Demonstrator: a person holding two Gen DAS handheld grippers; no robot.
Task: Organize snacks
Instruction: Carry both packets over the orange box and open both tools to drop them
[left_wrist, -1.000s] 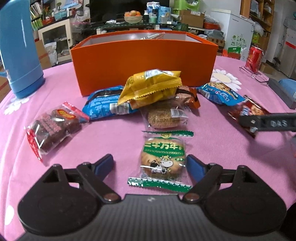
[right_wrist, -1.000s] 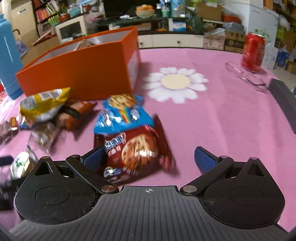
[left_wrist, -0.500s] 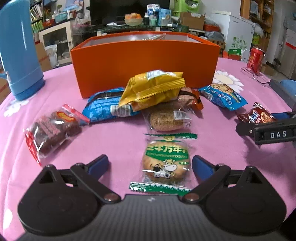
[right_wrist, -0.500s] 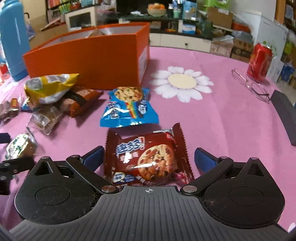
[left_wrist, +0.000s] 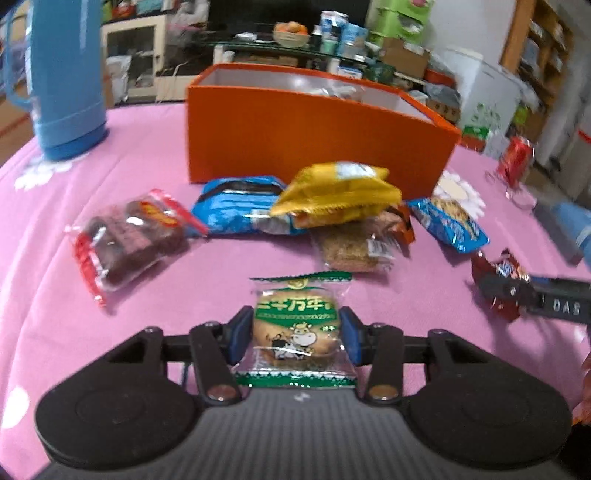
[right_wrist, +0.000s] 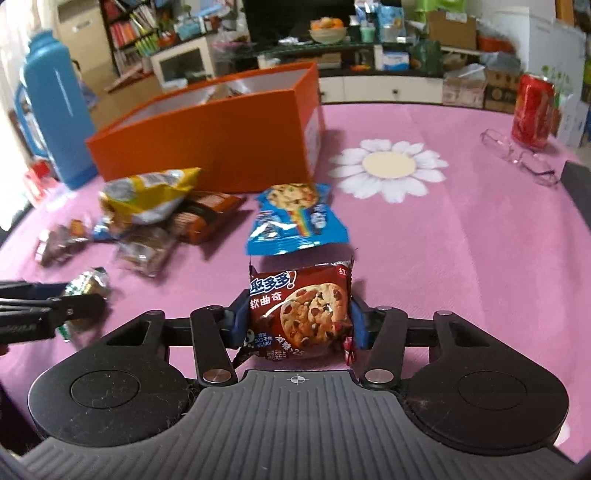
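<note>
My left gripper (left_wrist: 294, 334) is shut on a green-trimmed biscuit packet with a cow picture (left_wrist: 295, 310), a blue pad pressing on each side. In the right wrist view my right gripper (right_wrist: 299, 326) has its jaws closing on a dark red chocolate-chip cookie packet (right_wrist: 301, 299), and both pads press its edges. The open orange box (left_wrist: 314, 140) stands behind the snack pile on the pink tablecloth. More loose snacks lie before it: a yellow bag (left_wrist: 336, 192), a blue packet (left_wrist: 236, 210) and a blue cookie packet (right_wrist: 295, 221).
A red-edged packet of brown cakes (left_wrist: 125, 240) lies left and a clear sesame bar (left_wrist: 351, 251) in the middle. A tall blue thermos (left_wrist: 66, 81) stands far left. A red can (right_wrist: 533, 110) and clear glasses (right_wrist: 517, 155) sit far right.
Both grippers went from wide open to closed on their packets. The left one shifted, so the box now looks turned. The red packet stands up between the right pads.
</note>
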